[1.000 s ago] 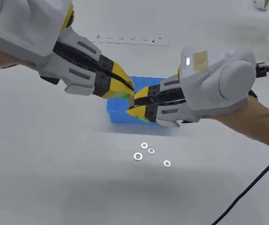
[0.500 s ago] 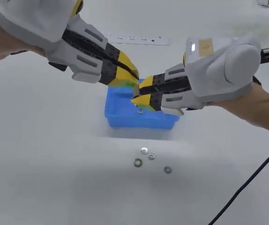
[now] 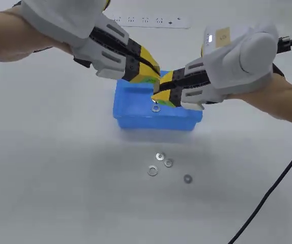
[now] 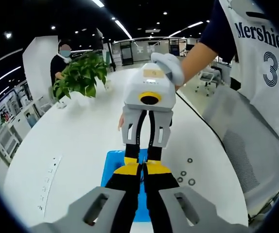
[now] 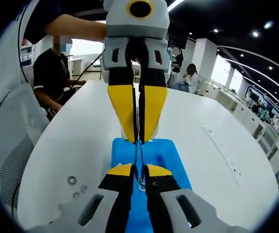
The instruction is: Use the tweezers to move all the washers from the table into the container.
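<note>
Left gripper (image 3: 153, 75) and right gripper (image 3: 159, 95) both pinch the tweezers (image 5: 138, 155); washer (image 3: 156, 108) dangles just beneath them, over the container (image 3: 134, 115).

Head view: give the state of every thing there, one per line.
left gripper: tongs shut on the tweezers
right gripper: tongs shut on the tweezers
tweezers: held between both grippers
held washer: at the tweezers' tip, over the container
container: open-topped, on the table
four loose washers: flat on the table
</note>
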